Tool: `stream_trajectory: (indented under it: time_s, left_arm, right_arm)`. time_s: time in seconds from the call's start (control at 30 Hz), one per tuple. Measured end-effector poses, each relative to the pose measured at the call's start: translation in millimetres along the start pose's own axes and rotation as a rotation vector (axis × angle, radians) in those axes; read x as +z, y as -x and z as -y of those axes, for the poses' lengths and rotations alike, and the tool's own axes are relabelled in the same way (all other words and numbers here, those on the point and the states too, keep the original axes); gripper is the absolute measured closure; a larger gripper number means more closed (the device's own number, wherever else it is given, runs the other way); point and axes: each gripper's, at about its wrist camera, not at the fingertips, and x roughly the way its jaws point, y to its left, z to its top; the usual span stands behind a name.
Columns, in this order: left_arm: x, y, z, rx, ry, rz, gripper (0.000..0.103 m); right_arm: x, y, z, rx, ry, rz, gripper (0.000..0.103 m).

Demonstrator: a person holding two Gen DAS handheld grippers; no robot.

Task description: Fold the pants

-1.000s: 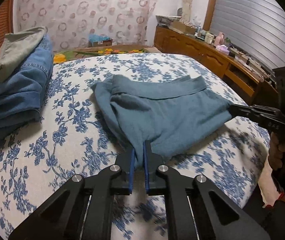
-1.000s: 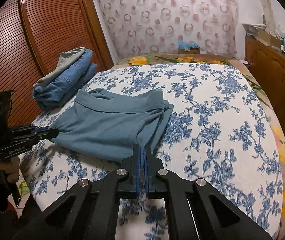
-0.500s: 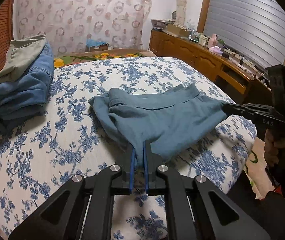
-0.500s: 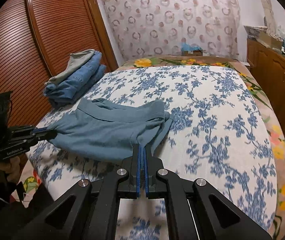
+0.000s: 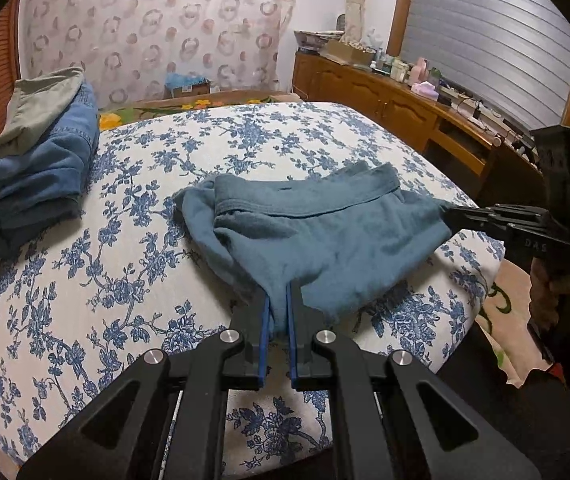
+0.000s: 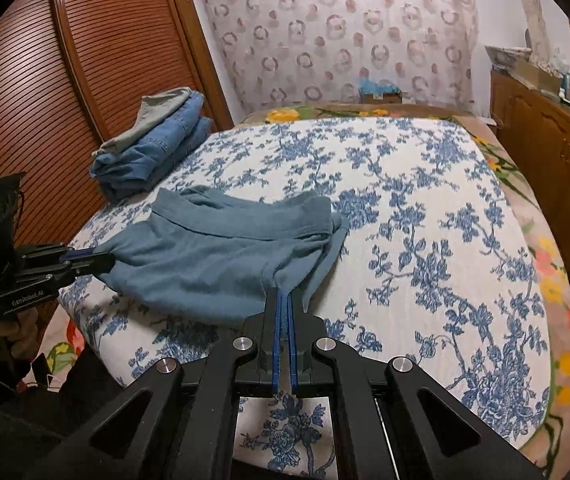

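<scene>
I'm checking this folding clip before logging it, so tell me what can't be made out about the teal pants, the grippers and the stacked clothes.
- Teal pants: the legs' length; both views show one bunched, folded mass with lower layers covered.
- Left gripper and right gripper: the pinched edges, hidden between the shut pads.
- Folded jeans: how many garments are stacked; a grey-green garment covers the top.
- Dresser items: too small to identify, left wrist view.

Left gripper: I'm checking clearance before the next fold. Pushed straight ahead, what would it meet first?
The teal pants it already grips: the left gripper would bunch them ahead on the bed; depth beyond is unclear.
</scene>
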Motion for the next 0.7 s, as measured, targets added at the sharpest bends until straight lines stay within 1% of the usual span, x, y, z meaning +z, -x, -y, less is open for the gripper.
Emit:
stream_trajectory:
  time_s: [0.2,0.23,0.3,0.4,0.5,0.57,0.6,0.63,0.7]
  left_arm:
    - [-2,-2,1,0.007,0.002,-0.012,0.094]
    - [-1,-2,1,0.008,0.002,-0.013,0.093]
    - [0,0,0,0.006,0.006,-0.008,0.092]
    - [2,2,-2,0.021,0.015,0.006,0.090]
    - [5,6,-8,0.020,0.033,0.030,0.080]
    - [7,7,-11,0.031,0.039,0.035,0.065]
    - [8,7,-12,0.037,0.039,0.038,0.060]
    - [9,7,-14,0.042,0.041,0.043,0.050]
    - [11,7,-16,0.049,0.042,0.048,0.045]
  right_arm:
    - [1,2,-1,-0.006,-0.006,-0.006,0.100]
    - [1,3,-1,-0.010,-0.005,-0.004,0.099]
    - [2,7,-2,-0.009,-0.002,0.007,0.098]
    - [3,13,-2,-0.016,0.002,0.022,0.097]
    - [3,15,-2,-0.022,0.007,0.031,0.093]
    - [3,14,-2,-0.029,0.016,0.027,0.089]
    - [4,13,-2,-0.031,0.017,0.026,0.088]
    - [4,11,-1,-0.030,0.015,0.024,0.087]
    - [7,10,-1,-0.029,0.015,0.025,0.086]
